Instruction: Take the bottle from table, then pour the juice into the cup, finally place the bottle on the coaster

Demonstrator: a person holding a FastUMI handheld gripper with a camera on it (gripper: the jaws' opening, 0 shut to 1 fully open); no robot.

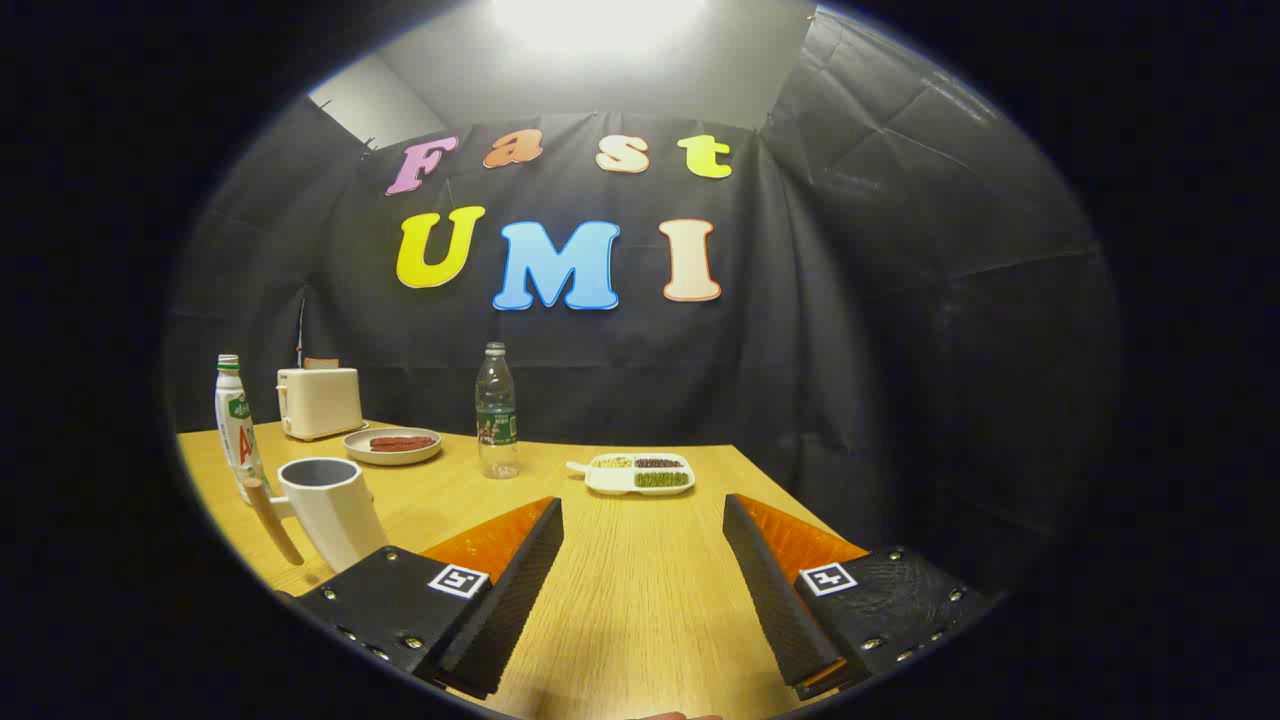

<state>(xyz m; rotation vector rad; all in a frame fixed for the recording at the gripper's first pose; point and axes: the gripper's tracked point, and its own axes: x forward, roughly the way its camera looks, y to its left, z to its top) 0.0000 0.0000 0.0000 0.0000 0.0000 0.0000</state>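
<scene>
My gripper [640,570] hangs wide open over the bare wooden table [640,600], holding nothing. The white juice bottle [236,425] stands upright at far left, cap up, just behind the white handled cup [330,510].

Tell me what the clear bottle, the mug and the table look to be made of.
Clear bottle: likely thin plastic, see-through with a glossy glint. Mug: probably matte white ceramic, its handle apparently wood. Table: wood or wood-look laminate, showing pale grain. The gripper is open over bare table.
</scene>
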